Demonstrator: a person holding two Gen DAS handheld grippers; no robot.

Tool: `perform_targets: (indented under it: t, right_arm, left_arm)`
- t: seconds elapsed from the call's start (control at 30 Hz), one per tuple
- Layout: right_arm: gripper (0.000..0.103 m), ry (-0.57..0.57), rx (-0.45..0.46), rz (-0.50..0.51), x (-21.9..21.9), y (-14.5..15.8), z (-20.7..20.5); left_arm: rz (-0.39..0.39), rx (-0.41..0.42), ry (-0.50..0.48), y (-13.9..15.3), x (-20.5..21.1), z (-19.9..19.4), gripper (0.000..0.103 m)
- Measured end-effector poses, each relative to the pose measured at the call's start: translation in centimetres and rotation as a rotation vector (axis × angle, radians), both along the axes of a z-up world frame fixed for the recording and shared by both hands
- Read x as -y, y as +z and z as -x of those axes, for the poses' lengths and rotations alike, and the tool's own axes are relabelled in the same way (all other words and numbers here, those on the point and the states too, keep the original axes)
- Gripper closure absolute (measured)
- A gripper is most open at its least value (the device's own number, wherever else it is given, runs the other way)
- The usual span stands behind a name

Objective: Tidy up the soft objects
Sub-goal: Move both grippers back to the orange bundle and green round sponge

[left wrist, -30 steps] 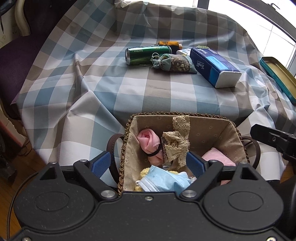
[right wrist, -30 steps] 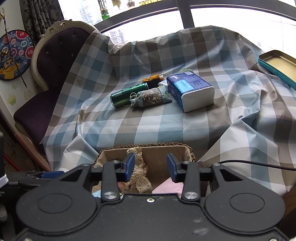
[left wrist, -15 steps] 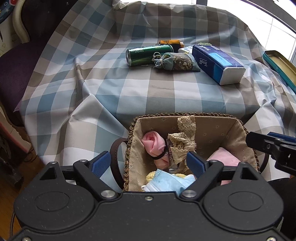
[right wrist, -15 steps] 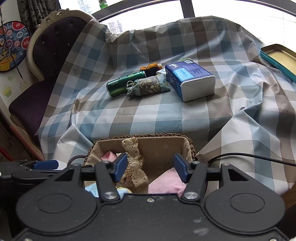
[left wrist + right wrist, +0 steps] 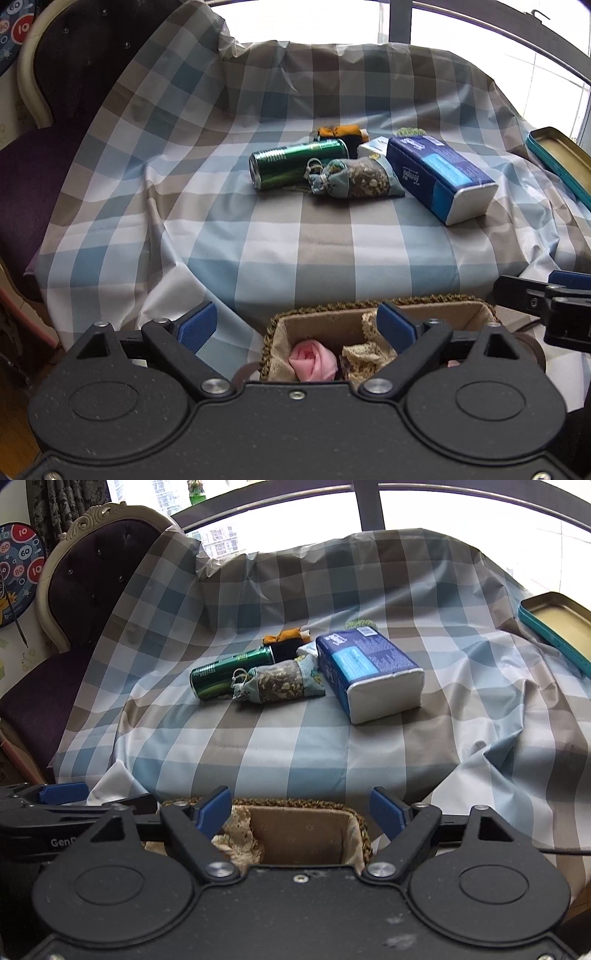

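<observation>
A woven basket (image 5: 376, 306) with beige lining sits at the table's near edge, holding a pink rolled cloth (image 5: 312, 360) and a lace piece (image 5: 364, 352); it also shows in the right wrist view (image 5: 295, 805). A patterned drawstring pouch (image 5: 354, 179) lies mid-table beside a green can (image 5: 295, 162), an orange-black soft item (image 5: 341, 133) and a blue tissue pack (image 5: 439, 173). My left gripper (image 5: 297, 326) is open and empty above the basket's near left. My right gripper (image 5: 301, 812) is open and empty above the basket.
A checked cloth (image 5: 295, 243) covers the table and hangs in folds at the edges. A teal tin tray (image 5: 557, 627) lies at the far right. A purple chair (image 5: 74, 590) stands at the left. A dartboard (image 5: 18, 572) hangs on the left wall.
Both grippers have pulled back and tilted up, so less of the basket's inside shows. The right gripper's jaws have opened wider. The blue face mask has dropped out of view.
</observation>
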State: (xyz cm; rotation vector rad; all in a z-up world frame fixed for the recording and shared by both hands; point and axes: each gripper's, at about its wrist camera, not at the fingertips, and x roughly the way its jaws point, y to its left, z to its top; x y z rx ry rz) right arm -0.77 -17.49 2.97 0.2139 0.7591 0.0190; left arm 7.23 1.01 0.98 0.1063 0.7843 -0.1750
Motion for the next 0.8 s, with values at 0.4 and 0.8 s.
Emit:
perform_targets:
  t: [0.4,0.8]
  right_arm:
    - [0.000,-0.033,0.143,0.082,0.5,3.2,-7.6]
    - [0.000,-0.132,0.116,0.111,3.6,1.1,-18.5]
  left_arm:
    - [-0.025,0.062,-0.028,2.1,1.2,-6.8,0.003]
    - [0.053,0.054,-0.065,3.2,2.7,-14.9,0.003]
